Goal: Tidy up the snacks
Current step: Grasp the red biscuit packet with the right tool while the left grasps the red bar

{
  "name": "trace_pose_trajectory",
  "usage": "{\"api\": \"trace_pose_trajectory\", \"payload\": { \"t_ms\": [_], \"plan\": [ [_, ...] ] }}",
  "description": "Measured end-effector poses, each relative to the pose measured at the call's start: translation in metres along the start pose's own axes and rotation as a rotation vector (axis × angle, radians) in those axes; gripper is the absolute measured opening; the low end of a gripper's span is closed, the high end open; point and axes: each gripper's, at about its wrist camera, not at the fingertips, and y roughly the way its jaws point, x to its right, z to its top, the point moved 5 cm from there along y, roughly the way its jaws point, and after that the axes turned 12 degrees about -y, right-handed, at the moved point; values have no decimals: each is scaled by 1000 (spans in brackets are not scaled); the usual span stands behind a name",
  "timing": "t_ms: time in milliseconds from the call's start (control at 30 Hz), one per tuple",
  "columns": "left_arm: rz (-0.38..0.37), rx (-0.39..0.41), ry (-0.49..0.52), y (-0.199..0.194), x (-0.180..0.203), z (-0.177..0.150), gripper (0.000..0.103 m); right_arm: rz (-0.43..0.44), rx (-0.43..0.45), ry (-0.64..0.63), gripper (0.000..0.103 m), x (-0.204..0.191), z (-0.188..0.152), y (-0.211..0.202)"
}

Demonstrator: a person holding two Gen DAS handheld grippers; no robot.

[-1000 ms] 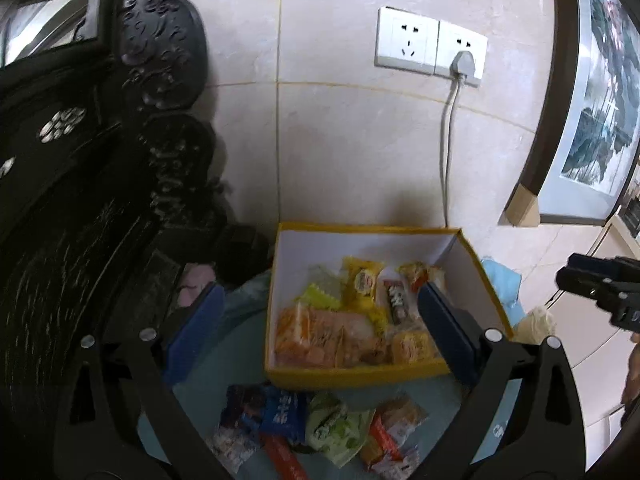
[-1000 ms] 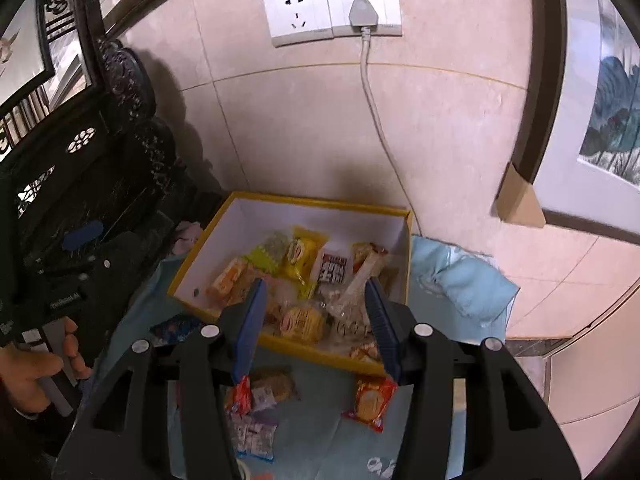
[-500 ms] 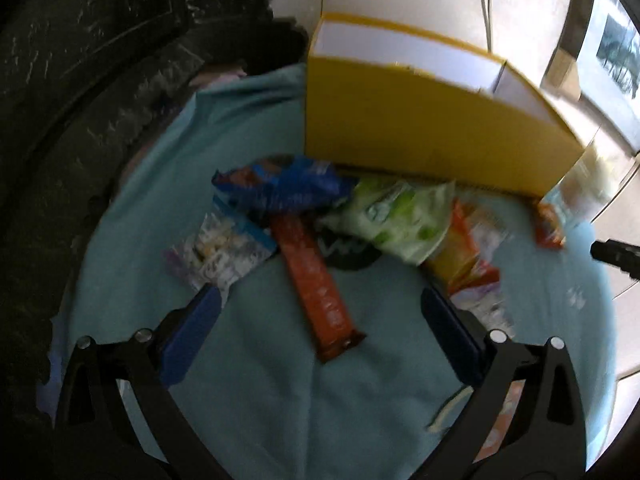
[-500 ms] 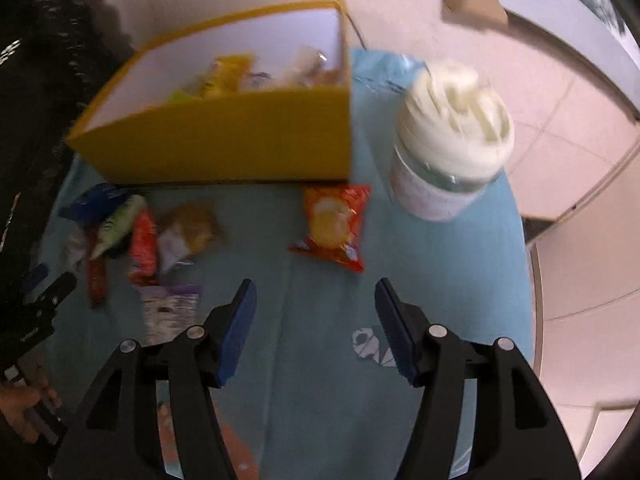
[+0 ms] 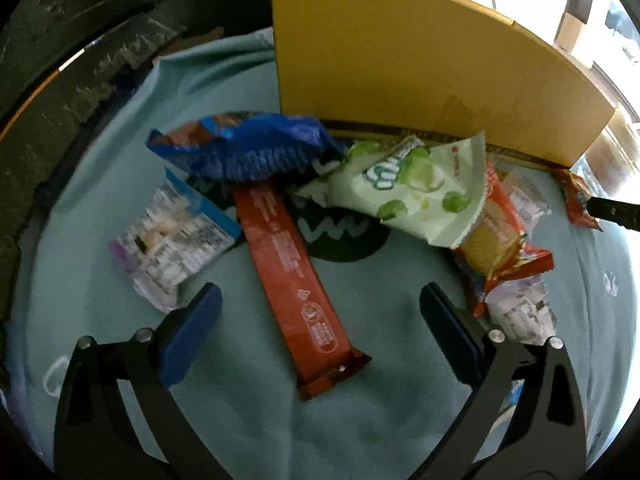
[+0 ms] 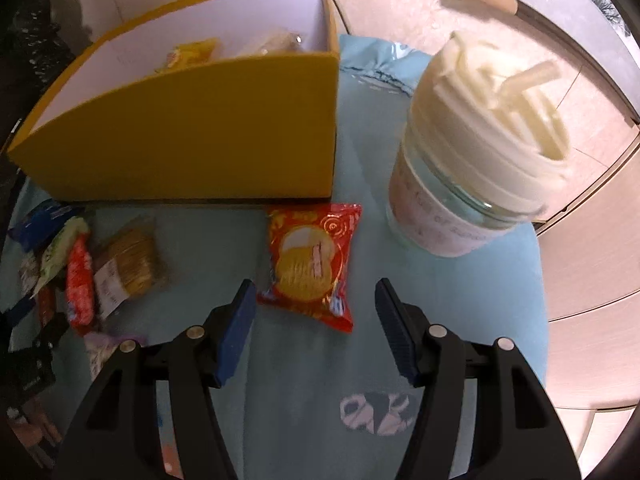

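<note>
both grippers have dropped from a view down into the yellow box (image 6: 200, 128) to just over the teal cloth (image 5: 360, 420). the left gripper (image 5: 320, 332) hangs open over the orange bar (image 5: 292, 280), its pads clear of it. the right gripper (image 6: 316, 320), wider than a second ago and empty, sits just short of the red packet (image 6: 310, 264). the jar (image 6: 476, 152) now shows beside the box.

Both wrist views look steeply down, close over the teal cloth (image 5: 360, 420). They share the yellow box (image 6: 192, 136) and the snack pile (image 5: 304, 216) before it.
</note>
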Motion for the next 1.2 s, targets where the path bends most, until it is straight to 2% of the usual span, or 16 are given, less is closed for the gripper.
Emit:
{"api": "trace_pose_trajectory", "payload": {
  "t_ms": [200, 233, 267, 300, 367, 467, 733, 867, 933, 1067, 1200],
  "plan": [
    [11, 34, 5, 8, 3, 0, 101, -25, -37, -41, 63, -11, 6, 30],
    [0, 35, 10, 8, 5, 0, 96, -32, -28, -49, 60, -12, 6, 29],
    [-20, 46, 29, 6, 7, 1, 71, -14, -27, -58, 52, -14, 6, 28],
    [-35, 67, 56, 1, 9, 2, 51, 21, -14, -75, 44, -17, 6, 25],
    [-64, 61, 51, -2, 8, 1, 36, 35, 12, -137, 44, -26, 4, 17],
    [-119, 54, 13, -10, 2, -3, 24, 62, 65, -148, 44, -31, -2, -1],
    [-172, 63, 28, -34, 10, -23, 24, 110, 107, -144, 44, -34, -30, -37],
    [-171, 102, 58, -53, 17, -22, 24, 131, 139, -151, 44, -40, -32, -47],
    [-185, 125, 50, -67, 19, -19, 24, 144, 172, -153, 44, -36, -39, -66],
    [-229, 183, 39, -100, 28, -8, 24, 164, 232, -158, 44, -38, -24, -96],
    [-274, 244, 26, -132, 38, 18, 24, 183, 301, -156, 44, -42, -6, -131]
  ]
}}
